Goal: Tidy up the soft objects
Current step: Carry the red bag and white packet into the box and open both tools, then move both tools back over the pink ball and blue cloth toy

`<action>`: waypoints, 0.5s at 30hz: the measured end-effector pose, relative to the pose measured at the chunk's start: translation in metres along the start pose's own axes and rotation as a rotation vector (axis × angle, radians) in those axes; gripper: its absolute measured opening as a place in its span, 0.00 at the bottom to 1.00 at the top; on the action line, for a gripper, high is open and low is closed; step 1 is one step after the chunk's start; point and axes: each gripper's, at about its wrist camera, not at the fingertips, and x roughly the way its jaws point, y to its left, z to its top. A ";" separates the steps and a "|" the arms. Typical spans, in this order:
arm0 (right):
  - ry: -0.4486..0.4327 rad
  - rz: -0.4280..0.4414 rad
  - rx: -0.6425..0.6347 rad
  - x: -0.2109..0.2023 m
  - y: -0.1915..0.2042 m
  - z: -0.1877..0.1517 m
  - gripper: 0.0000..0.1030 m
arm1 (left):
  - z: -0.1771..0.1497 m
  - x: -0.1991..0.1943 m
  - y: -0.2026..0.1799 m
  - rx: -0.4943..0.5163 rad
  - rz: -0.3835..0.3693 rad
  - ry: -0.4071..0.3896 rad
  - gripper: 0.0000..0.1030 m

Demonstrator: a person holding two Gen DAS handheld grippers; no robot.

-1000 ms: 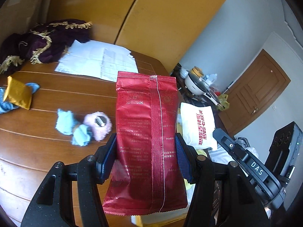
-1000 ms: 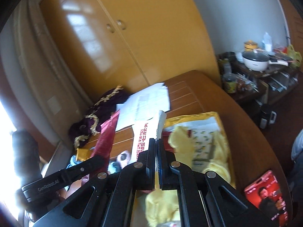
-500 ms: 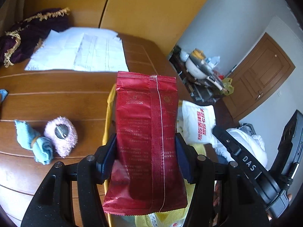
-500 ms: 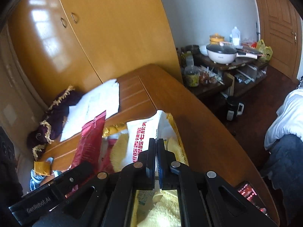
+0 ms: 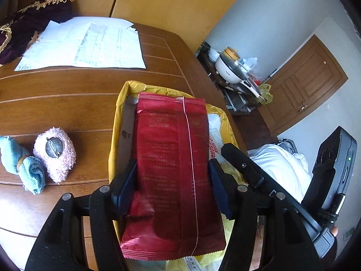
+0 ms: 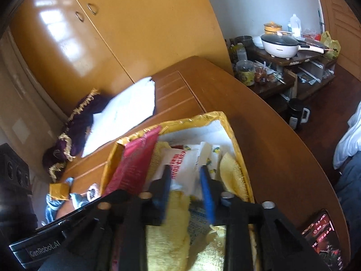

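Both views are bright with daylight. On the yellow cupboard doors (image 6: 74, 29) a window's reflection makes a strong white glare. The table (image 5: 13, 205) washes out to white at the lower left of the left view. Straight edges bow towards the round black borders of each fisheye picture. The right gripper (image 6: 186, 180) is smeared by motion blur; the white papers (image 6: 126, 110) look soft.

The red packet (image 5: 173, 169) covers most of the yellow box (image 5: 117, 122) in the left view, so what's under it is anyone's guess. Print on the white packet (image 6: 180, 164) is too blurry to read, and the phone (image 6: 325, 239) gets chopped off by the picture's edge.
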 end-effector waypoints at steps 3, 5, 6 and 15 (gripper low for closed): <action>-0.023 0.005 -0.014 -0.006 0.008 -0.001 0.40 | -0.003 -0.016 0.000 0.015 -0.001 -0.043 0.65; -0.049 -0.004 -0.015 -0.012 0.014 -0.002 0.47 | -0.005 -0.030 0.002 0.019 -0.015 -0.079 0.70; -0.065 -0.021 -0.014 -0.017 0.016 -0.002 0.51 | -0.006 -0.037 0.004 0.021 -0.017 -0.095 0.71; -0.100 0.107 -0.092 -0.055 0.063 -0.021 0.58 | -0.034 -0.104 0.066 -0.054 0.036 -0.206 0.71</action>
